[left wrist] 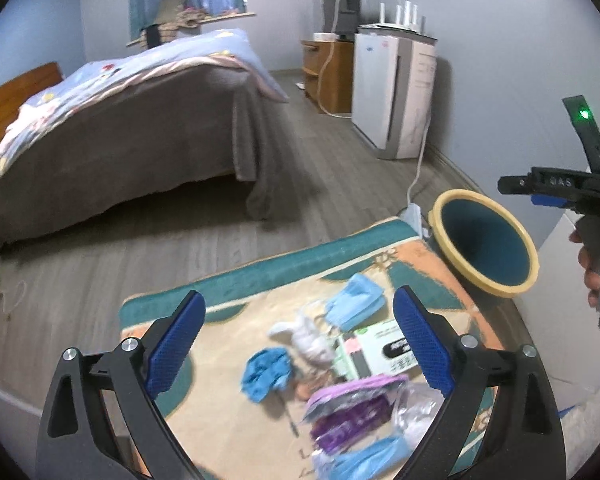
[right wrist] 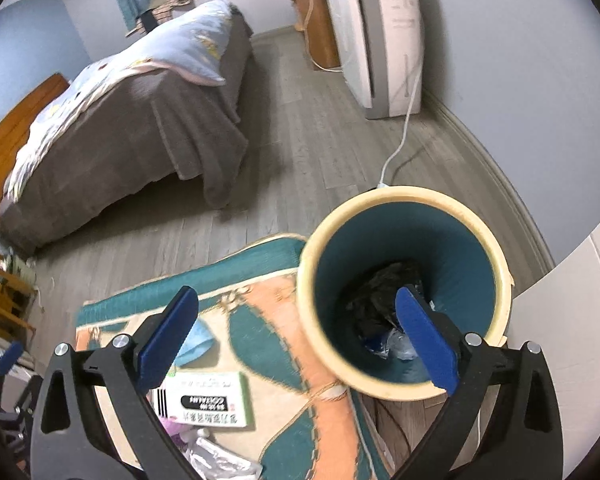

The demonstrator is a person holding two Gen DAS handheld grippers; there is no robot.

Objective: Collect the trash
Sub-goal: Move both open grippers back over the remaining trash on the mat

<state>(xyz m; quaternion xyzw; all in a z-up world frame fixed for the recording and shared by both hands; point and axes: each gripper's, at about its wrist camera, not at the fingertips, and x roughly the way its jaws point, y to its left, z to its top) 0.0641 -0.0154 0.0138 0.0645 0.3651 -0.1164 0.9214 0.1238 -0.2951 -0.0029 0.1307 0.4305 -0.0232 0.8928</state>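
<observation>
Both angled down. My left gripper (left wrist: 296, 344) wide open, empty, above trash pile (left wrist: 332, 364) on rug (left wrist: 236, 280). My right gripper (right wrist: 296, 344) wide open, empty, right finger over bin (right wrist: 404, 292) mouth beside rug.

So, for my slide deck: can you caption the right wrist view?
Open right tool hovers by the teal bin, which holds dark trash; a box remains on the rug.
</observation>
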